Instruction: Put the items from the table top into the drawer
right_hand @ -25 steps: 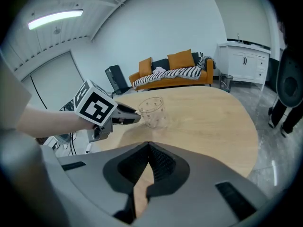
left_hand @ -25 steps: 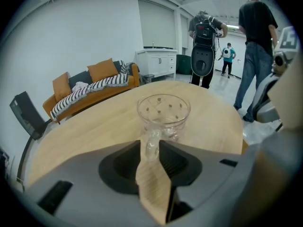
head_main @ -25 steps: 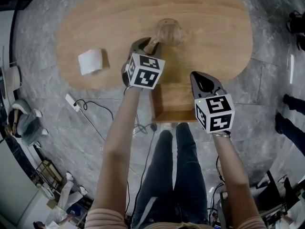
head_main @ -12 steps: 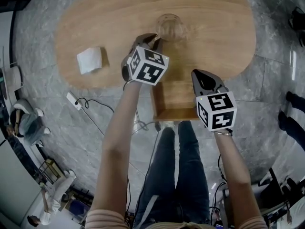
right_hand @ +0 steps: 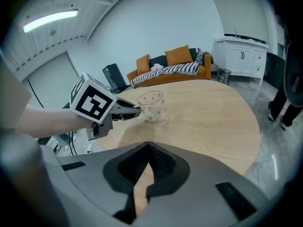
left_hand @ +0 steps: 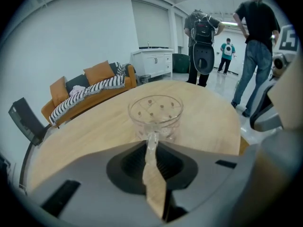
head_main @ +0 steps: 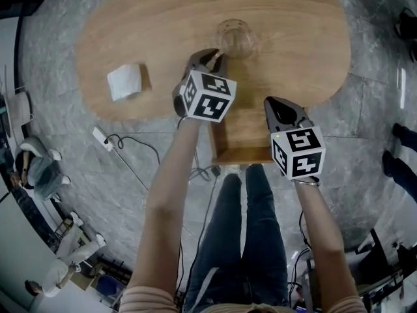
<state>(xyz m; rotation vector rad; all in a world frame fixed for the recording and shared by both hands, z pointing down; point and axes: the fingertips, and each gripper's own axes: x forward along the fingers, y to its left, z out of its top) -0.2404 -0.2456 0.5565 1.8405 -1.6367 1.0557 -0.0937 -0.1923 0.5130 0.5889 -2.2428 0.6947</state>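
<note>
A clear glass tumbler (head_main: pixel 234 39) with a dotted pattern stands upright and empty near the middle of the oval wooden table (head_main: pixel 293 44). The left gripper (head_main: pixel 219 56) reaches it from 7 o'clock. Its jaws have just been closing and now stand narrow, with the tumbler's near wall pinched between the tips. From the tumbler, bare tabletop runs wide toward 3 o'clock and 12 o'clock, so there is free room on those sides. A white folded napkin (head_main: pixel 124 81) lies flat at 8 o'clock, well apart, near the table's left edge. At 6 o'clock the drawer (head_main: pixel 241 156) stands pulled out from the table's near edge. The right gripper (head_main: pixel 270 103) hangs at 5 o'clock over the drawer's right side, its jaws together on nothing. In all: one tumbler, one napkin, one drawer, two grippers.
</note>
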